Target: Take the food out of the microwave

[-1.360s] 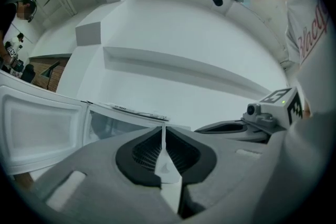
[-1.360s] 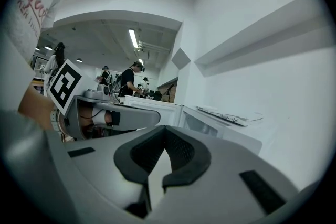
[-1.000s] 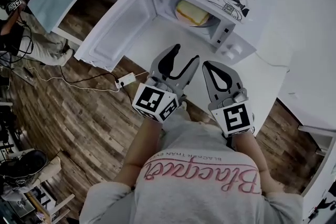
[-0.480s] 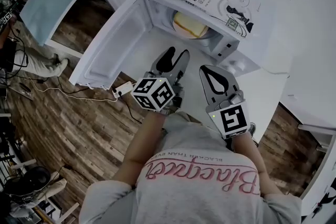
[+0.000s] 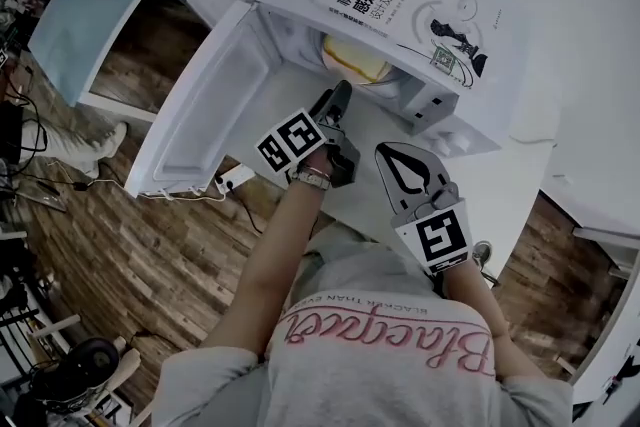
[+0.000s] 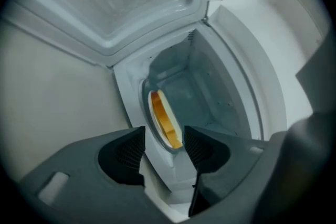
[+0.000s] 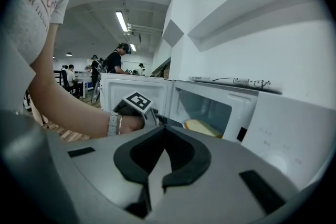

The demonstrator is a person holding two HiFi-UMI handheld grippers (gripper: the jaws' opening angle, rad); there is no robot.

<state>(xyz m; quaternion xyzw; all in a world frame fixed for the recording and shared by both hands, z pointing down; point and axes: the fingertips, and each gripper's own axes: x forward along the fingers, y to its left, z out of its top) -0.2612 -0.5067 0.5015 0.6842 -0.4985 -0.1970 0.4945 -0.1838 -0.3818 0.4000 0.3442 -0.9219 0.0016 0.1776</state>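
The white microwave [image 5: 447, 115] stands with its door [image 5: 210, 105] swung open to the left. Inside lies the food [image 5: 352, 62], a yellow slab on a plate; it also shows in the left gripper view as food [image 6: 165, 119] and in the right gripper view as food [image 7: 202, 127]. My left gripper [image 5: 338, 98] is rolled on its side at the mouth of the oven. Its jaws stand open and empty just short of the plate, left gripper [image 6: 164, 136]. My right gripper [image 5: 388, 152] hangs back in front of the control panel, shut on nothing, right gripper [image 7: 164, 129].
A book [image 5: 410, 0] lies on top of the microwave. The open door juts out over the wooden floor, where a power strip [image 5: 238, 179] and cables lie. A blue-topped desk [image 5: 85, 10] stands at far left. Several people [image 7: 116, 63] stand in the background.
My left gripper has moved forward to the oven opening, rolled onto its side, and its jaws have narrowed. The right gripper has hardly moved.
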